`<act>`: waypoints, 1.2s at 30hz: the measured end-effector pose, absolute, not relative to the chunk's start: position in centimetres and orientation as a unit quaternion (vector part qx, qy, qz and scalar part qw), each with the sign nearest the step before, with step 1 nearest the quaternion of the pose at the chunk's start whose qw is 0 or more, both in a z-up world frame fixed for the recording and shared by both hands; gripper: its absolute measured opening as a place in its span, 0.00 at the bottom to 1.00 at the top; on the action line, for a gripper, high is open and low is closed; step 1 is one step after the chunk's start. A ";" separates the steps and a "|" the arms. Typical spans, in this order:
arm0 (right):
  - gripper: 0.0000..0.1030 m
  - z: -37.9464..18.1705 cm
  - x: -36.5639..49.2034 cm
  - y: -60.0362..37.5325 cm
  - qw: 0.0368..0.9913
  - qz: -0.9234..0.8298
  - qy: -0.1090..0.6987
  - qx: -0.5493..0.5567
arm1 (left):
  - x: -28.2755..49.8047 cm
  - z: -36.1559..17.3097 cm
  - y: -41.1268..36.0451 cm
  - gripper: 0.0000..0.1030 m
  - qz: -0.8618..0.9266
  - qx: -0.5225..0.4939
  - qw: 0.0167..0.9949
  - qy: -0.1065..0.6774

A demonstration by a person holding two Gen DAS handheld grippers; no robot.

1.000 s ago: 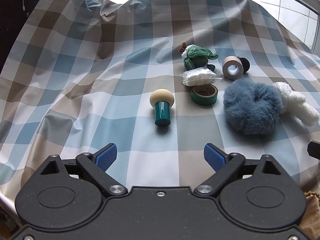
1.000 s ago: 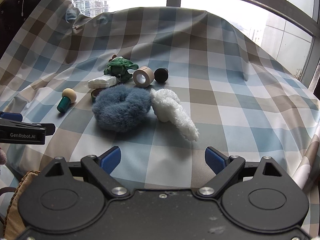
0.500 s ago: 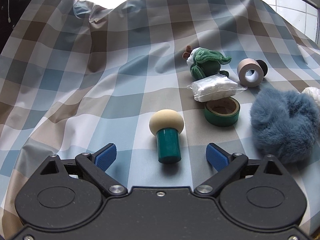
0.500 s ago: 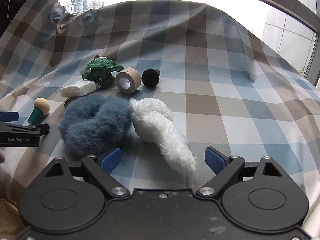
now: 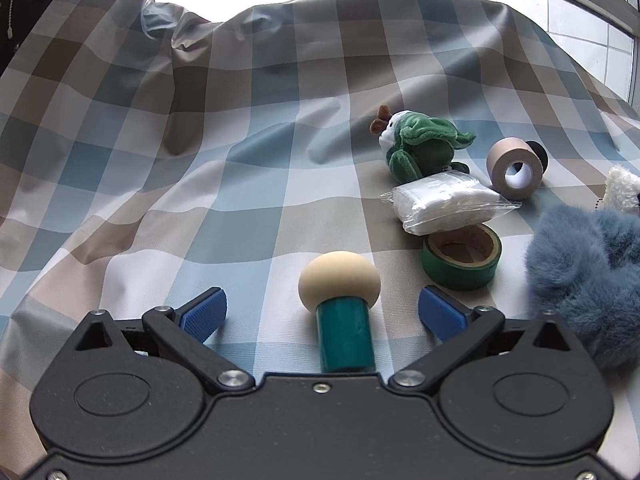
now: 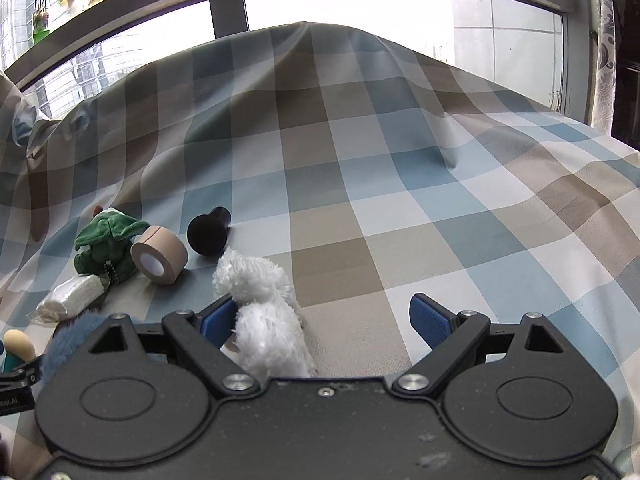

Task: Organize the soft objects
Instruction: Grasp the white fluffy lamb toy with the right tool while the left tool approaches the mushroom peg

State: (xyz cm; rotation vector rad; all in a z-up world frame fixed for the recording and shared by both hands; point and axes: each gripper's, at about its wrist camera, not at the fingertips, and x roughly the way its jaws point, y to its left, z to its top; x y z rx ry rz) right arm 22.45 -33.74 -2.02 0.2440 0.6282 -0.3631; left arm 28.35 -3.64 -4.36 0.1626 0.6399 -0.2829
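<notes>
A mushroom-shaped piece point(image 5: 340, 292), with a cream cap and a teal stem, lies on the checked cloth point(image 5: 200, 200) between the fingers of my left gripper point(image 5: 322, 308). Its jaws are opening and the pads stand clear of the piece on both sides. A blue fluffy bundle point(image 5: 584, 276) sits just to the right. My right gripper point(image 6: 324, 318) is open around a white fluffy piece point(image 6: 264, 304), which lies close to the left finger point(image 6: 218, 318), with a wide gap to the right one. A green plush toy point(image 5: 420, 144) lies farther back.
Behind the mushroom piece are a green tape roll point(image 5: 460, 256), a white plastic-wrapped packet point(image 5: 440, 202) and a tan tape roll point(image 5: 514, 168). A black mushroom-shaped piece point(image 6: 208, 232) lies beyond the white fluff. The cloth rises to a window point(image 6: 360, 4) at the back.
Both grippers have come forward and lower. The mushroom piece now lies between the left fingers, which have spread wider. The white fluffy piece now lies between the right fingers, and the right view has rolled.
</notes>
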 end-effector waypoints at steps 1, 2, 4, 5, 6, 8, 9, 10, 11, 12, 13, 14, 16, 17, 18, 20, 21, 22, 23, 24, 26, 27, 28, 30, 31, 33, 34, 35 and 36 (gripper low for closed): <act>0.88 -2.1 22.6 -33.7 0.928 -0.181 0.304 0.117 | 28.4 -4.4 -3.5 0.98 -0.140 0.075 0.936 0.314; 0.88 -2.3 22.7 -33.6 0.928 -0.186 0.302 0.112 | 28.4 -4.5 -3.4 0.98 -0.141 0.070 0.936 0.315; 0.88 -2.5 22.9 -33.4 0.929 -0.192 0.299 0.103 | 28.2 -4.6 -3.3 0.98 -0.141 0.067 0.938 0.310; 0.88 -2.6 22.9 -33.5 0.929 -0.197 0.296 0.102 | 28.0 -4.7 -3.4 0.98 -0.139 0.071 0.939 0.306; 0.88 -2.6 22.9 -33.6 0.928 -0.203 0.293 0.104 | 27.9 -4.7 -3.6 0.98 -0.136 0.077 0.941 0.300; 0.88 -2.5 22.8 -34.0 0.927 -0.208 0.290 0.114 | 27.5 -4.7 -3.9 0.98 -0.131 0.090 0.944 0.289; 0.88 -2.5 22.7 -34.1 0.927 -0.204 0.290 0.120 | 27.4 -4.7 -4.1 0.98 -0.128 0.095 0.945 0.285; 0.88 -2.4 22.6 -34.2 0.928 -0.203 0.288 0.123 | 27.4 -4.8 -4.1 0.98 -0.127 0.098 0.946 0.283; 0.88 -2.3 22.4 -34.3 0.928 -0.205 0.284 0.126 | 27.4 -4.8 -4.1 0.98 -0.127 0.098 0.946 0.282; 0.88 -2.2 22.2 -34.5 0.928 -0.206 0.279 0.135 | 27.4 -4.8 -4.1 0.98 -0.128 0.097 0.946 0.283; 0.88 -2.1 22.0 -34.9 0.926 -0.208 0.276 0.150 | 27.3 -4.8 -4.1 0.98 -0.128 0.096 0.945 0.284; 0.88 -2.0 21.8 -35.6 0.923 -0.210 0.273 0.172 | 27.3 -4.8 -4.2 0.98 -0.129 0.094 0.945 0.285; 0.89 -2.1 21.4 -36.9 0.913 -0.226 0.270 0.205 | 27.3 -4.8 -4.2 0.98 -0.129 0.092 0.945 0.286; 0.89 -2.2 21.2 -37.4 0.907 -0.241 0.268 0.216 | 27.3 -4.8 -4.2 0.98 -0.129 0.092 0.945 0.286; 0.89 -2.2 21.0 -37.8 0.904 -0.253 0.266 0.221 | 27.3 -4.8 -4.1 0.98 -0.129 0.093 0.945 0.285; 0.89 -2.2 20.6 -38.5 0.897 -0.281 0.259 0.221 | 27.3 -4.8 -4.1 0.98 -0.129 0.092 0.945 0.285; 0.89 -2.2 20.4 -38.5 0.899 -0.285 0.254 0.216 | 27.3 -4.8 -4.1 0.98 -0.129 0.092 0.945 0.285; 0.89 -2.1 20.3 -38.4 0.902 -0.284 0.249 0.210 | 27.3 -4.8 -4.1 0.98 -0.129 0.092 0.945 0.286; 0.90 -1.9 20.2 -38.1 0.907 -0.277 0.244 0.201 | 27.3 -4.8 -4.1 0.98 -0.129 0.092 0.945 0.286; 0.91 -1.8 20.3 -37.7 0.914 -0.265 0.241 0.189 | 27.3 -4.8 -4.1 0.98 -0.129 0.092 0.945 0.286; 0.95 -1.7 20.7 -36.5 0.924 -0.244 0.243 0.164 | 27.3 -4.8 -4.1 0.98 -0.129 0.092 0.945 0.286; 0.95 -1.7 21.0 -35.9 0.928 -0.238 0.247 0.147 | 27.3 -4.8 -4.1 0.98 -0.129 0.092 0.945 0.286; 0.95 -1.8 21.5 -35.3 0.930 -0.234 0.251 0.129 | 27.4 -4.8 -4.1 0.98 -0.129 0.092 0.945 0.286; 0.96 -2.2 22.4 -34.4 0.932 -0.232 0.263 0.098 | 27.3 -4.8 -4.1 0.98 -0.129 0.092 0.945 0.286; 0.95 -2.5 22.9 -34.1 0.930 -0.231 0.271 0.087 | 27.3 -4.8 -4.1 0.98 -0.130 0.091 0.945 0.286; 0.95 -3.1 23.7 -33.8 0.925 -0.235 0.289 0.072 | 27.3 -4.8 -4.1 0.98 -0.130 0.091 0.945 0.286; 0.95 -3.4 23.9 -33.8 0.922 -0.241 0.293 0.070 | 27.4 -4.8 -4.0 0.98 -0.130 0.089 0.945 0.287; 0.95 -3.6 24.1 -33.9 0.919 -0.248 0.297 0.071 | 27.4 -4.8 -4.0 0.98 -0.131 0.088 0.945 0.288; 0.94 -3.8 24.3 -34.1 0.917 -0.251 0.300 0.076 | 27.5 -4.8 -3.9 0.98 -0.131 0.087 0.944 0.289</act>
